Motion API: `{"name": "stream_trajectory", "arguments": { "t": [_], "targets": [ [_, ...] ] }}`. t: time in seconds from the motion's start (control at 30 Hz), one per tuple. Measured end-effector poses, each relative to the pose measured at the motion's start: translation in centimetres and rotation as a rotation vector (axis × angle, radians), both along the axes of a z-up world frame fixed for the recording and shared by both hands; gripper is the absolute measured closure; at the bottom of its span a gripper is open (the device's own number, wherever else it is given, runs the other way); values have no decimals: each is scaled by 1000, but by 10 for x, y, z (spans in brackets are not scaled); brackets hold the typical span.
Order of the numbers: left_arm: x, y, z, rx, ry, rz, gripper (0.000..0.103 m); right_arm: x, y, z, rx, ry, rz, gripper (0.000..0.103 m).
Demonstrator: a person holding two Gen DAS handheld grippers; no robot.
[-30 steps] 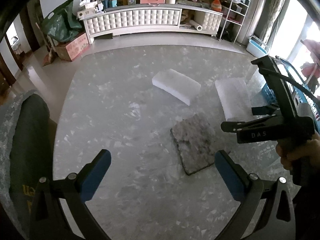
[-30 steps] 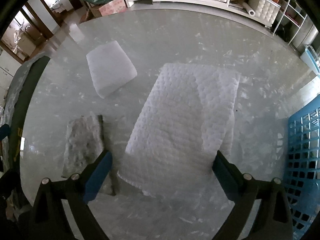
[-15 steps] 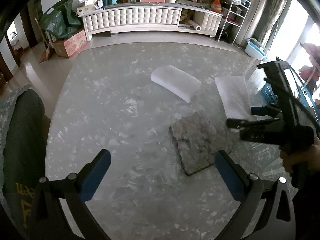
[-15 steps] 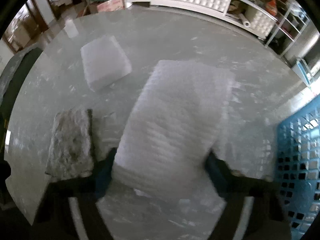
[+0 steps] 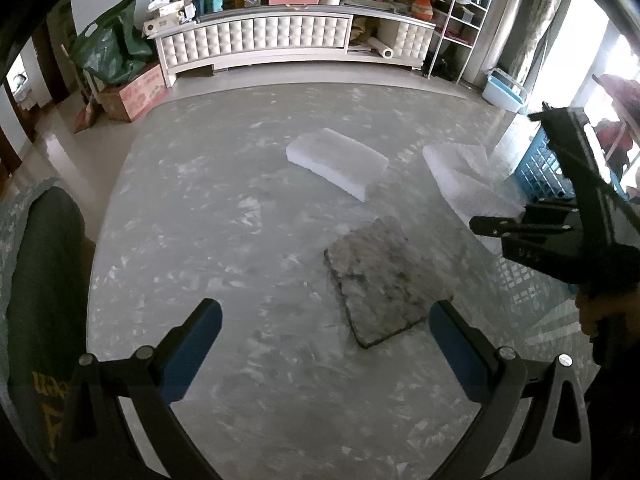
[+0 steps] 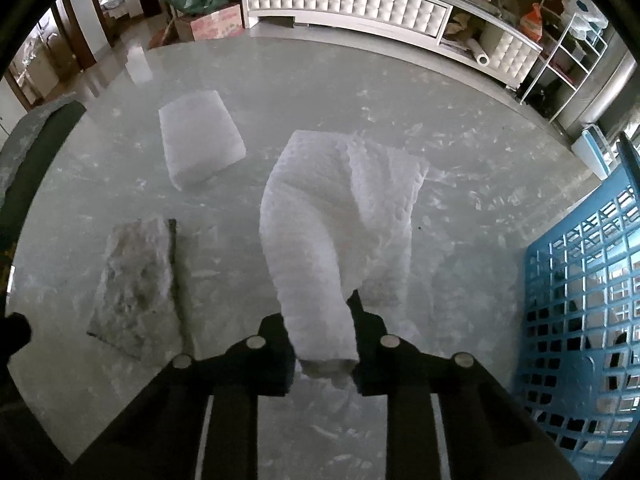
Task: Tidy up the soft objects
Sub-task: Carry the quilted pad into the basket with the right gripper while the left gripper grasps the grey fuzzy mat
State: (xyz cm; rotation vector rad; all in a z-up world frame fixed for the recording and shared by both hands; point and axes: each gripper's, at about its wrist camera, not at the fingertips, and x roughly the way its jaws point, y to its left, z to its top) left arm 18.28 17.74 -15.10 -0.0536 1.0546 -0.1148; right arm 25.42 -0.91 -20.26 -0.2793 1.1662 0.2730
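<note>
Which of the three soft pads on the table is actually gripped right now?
The white quilted pad, bunched between the right gripper fingers. The smooth white pad and the grey pad lie flat, untouched.

Both wrist views over shared floor [image 5: 248, 240]

White dimpled towel [image 6: 320, 216], mottled grey mat [image 6: 136, 276], blue basket [image 6: 592, 304], seemingly plain white cushion [image 6: 198, 140].

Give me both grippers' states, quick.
Left gripper: open, holding nothing.
Right gripper: closed on the white quilted cloth.
</note>
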Motion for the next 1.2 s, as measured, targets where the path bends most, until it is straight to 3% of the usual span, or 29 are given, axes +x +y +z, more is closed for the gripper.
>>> {"name": "stream_trajectory", "arguments": {
  "t": [0.3,0.6,0.9,1.2],
  "targets": [
    [-1,-12,5,10,10,-2,0,-28,-8,38,67,-37,32,86],
    [1,-40,6,18,30,-1,0,-43,-48,99,163,-94,49,86],
    [5,-80,2,94,30,-71,0,-49,-91,158,200,-189,25,86],
    [20,-104,-19,171,56,-156,0,-50,-136,171,176,-260,-59,86]
  ]
}}
